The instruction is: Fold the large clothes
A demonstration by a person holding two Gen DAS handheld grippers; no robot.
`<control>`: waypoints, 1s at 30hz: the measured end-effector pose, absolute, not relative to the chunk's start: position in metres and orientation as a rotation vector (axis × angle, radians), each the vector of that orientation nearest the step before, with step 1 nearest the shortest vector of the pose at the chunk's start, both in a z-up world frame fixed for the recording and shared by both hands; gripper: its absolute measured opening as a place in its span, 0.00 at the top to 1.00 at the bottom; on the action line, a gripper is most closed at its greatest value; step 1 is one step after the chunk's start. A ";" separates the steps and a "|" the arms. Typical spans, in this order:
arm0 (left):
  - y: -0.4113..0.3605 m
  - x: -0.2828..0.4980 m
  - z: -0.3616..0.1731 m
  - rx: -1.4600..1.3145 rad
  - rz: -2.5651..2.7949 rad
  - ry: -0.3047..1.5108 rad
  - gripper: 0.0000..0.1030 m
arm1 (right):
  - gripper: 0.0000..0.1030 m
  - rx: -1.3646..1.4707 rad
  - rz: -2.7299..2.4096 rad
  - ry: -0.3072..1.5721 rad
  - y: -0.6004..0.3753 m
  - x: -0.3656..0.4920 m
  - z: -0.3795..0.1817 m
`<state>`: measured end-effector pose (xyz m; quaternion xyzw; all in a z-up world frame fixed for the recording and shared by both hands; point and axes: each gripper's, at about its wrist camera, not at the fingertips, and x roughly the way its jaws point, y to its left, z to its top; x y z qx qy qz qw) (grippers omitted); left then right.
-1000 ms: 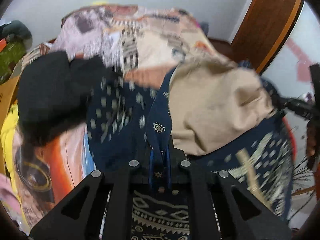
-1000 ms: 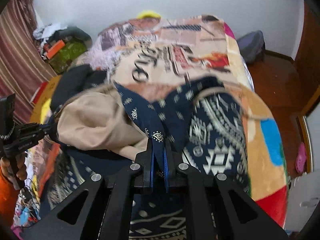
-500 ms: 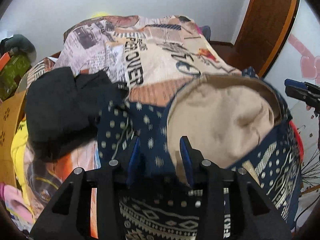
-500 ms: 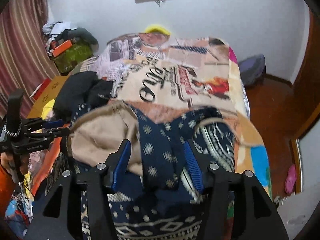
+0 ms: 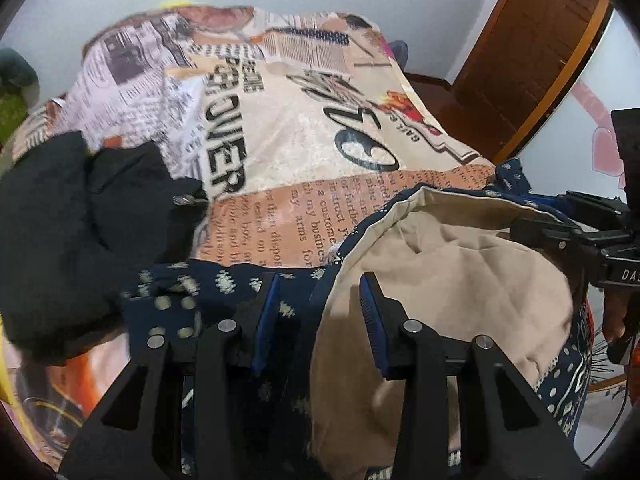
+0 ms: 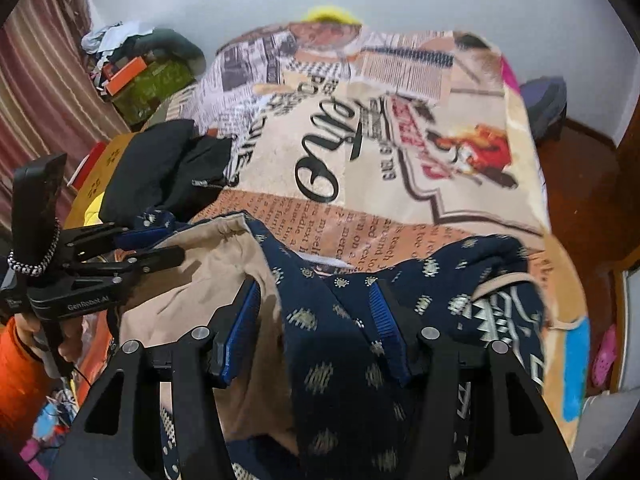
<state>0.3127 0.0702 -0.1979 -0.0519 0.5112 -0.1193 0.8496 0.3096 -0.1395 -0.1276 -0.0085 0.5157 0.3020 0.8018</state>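
Observation:
A navy patterned garment [image 5: 224,284] with a beige lining [image 5: 460,272] lies bunched on the near part of the bed. My left gripper [image 5: 319,280] hangs open just above it, its blue pads apart over the seam between navy and beige. The right gripper [image 6: 314,286] is also open, above a navy fold [image 6: 332,352] beside the beige lining [image 6: 192,280]. No pad presses on cloth. Each gripper shows in the other's view: the right gripper [image 5: 528,212] at the right edge, the left gripper [image 6: 175,243] at the left, held by a hand.
A newspaper-print blanket [image 6: 400,208] covers the bed. Black clothes [image 6: 160,168] are piled at the bed's left side. Boxes and clutter [image 6: 152,80] stand by a striped curtain [image 6: 40,60]. A wooden door [image 5: 540,40] and a purple bag [image 6: 548,100] lie beyond the bed's right side.
Both grippers were shut on navy corners of the garment a second ago. They have let go and opened, and the garment has dropped onto the bed while both pulled back.

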 end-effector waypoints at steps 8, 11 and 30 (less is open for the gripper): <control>0.065 0.309 -0.195 -0.134 -0.275 1.047 0.93 | 0.92 0.053 0.671 1.193 -0.143 0.315 -0.141; 0.063 0.298 -0.178 -0.135 -0.289 1.009 0.94 | 0.94 0.079 0.672 1.154 -0.149 0.306 -0.127; 0.042 0.179 -0.131 -0.123 -0.393 0.963 0.94 | 0.95 0.042 0.715 0.979 -0.180 0.199 -0.082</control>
